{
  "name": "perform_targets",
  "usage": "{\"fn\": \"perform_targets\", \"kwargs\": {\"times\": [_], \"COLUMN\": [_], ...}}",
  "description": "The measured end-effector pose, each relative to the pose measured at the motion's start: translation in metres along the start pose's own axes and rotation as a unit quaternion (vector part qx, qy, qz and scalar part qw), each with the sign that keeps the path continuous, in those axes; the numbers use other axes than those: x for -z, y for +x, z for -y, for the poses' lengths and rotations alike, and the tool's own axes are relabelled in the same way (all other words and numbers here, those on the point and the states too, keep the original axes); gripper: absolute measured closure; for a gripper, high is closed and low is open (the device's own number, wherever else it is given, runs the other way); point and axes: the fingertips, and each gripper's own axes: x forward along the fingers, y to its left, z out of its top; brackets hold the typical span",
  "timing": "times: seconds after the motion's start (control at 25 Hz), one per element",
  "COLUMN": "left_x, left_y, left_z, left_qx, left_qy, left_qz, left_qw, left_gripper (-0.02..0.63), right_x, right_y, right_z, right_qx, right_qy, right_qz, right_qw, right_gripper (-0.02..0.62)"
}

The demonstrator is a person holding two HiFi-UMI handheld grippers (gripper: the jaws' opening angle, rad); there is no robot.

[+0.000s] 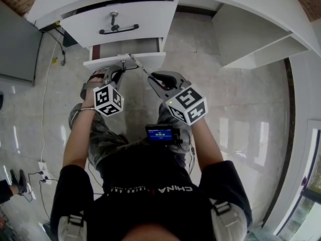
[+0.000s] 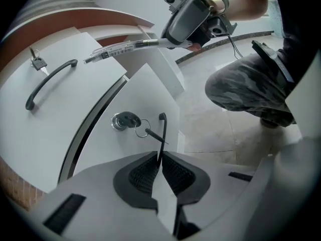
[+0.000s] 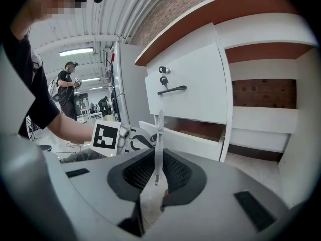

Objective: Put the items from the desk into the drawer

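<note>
The left gripper (image 2: pixel 158 157) clamped the drawer handle (image 2: pixel 162 127) between its fingers, probably to pull. The right gripper (image 3: pixel 158 167) pinched a thin strip (image 3: pixel 158 137) upright, ready for the drawer (image 3: pixel 195 144) ahead.

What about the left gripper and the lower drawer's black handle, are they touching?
Touching. The left gripper view shows the left gripper clamped on the black handle, its jaws pressing both sides.
</note>
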Motion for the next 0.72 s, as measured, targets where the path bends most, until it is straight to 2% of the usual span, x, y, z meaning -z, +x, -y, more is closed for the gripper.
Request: {"fn": "perform_targets", "kwargs": {"times": [0.52, 0.72], "left_x": [0.001, 0.004], "left_y": [-0.030, -0.027], "left_z": [0.060, 0.068], "left_qx": [0.037, 0.029], "left_qy": [-0.031, -0.031], "left_qz": [-0.005, -0.009], "left_qw": [0.9988, 0.9991], "left_gripper": [0.575, 0.575], "right_x": [-0.006, -0.003], "right_y": [-0.017, -0.017], "right_z": [-0.009, -0.008], "right_qx": [-0.022, -0.030], "right_qy": [0.015, 0.017], "right_qz": [0.008, 0.003], "right_qw": [1.000, 0.999], "right_gripper": [0.541, 0.541]}}
